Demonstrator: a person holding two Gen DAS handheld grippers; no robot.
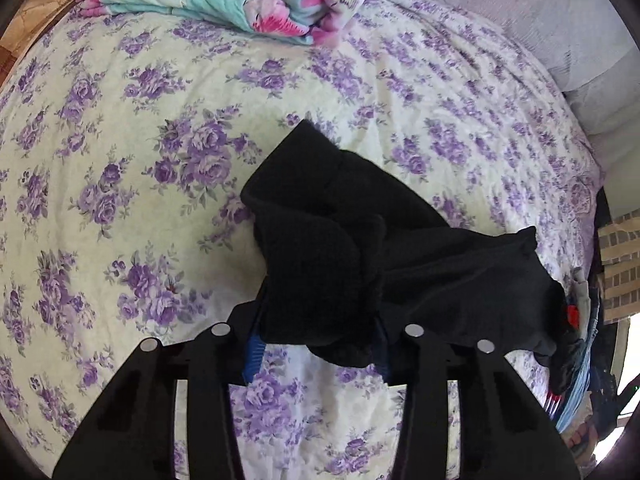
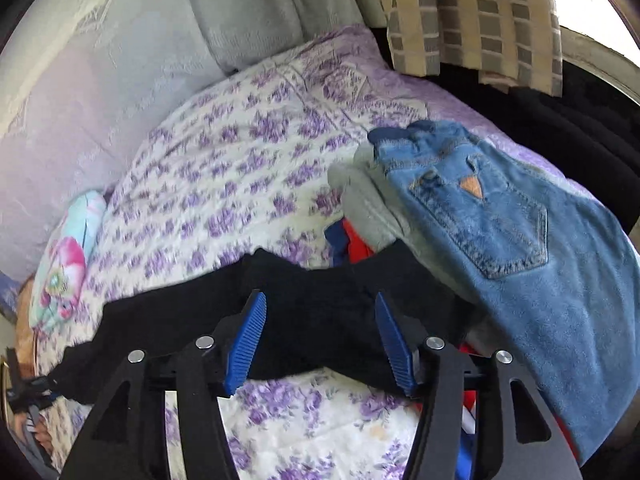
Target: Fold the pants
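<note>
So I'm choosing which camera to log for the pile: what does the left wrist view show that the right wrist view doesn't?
Only the left wrist view shows the whole folded floral quilt at the far end of the bed and the black pants bunched over the left gripper, hiding its fingers. Only the right wrist view shows the blue jeans clearly, lying on a grey garment, and the right gripper open around black fabric. Both show the pants and the purple-flowered bedsheet.
</note>
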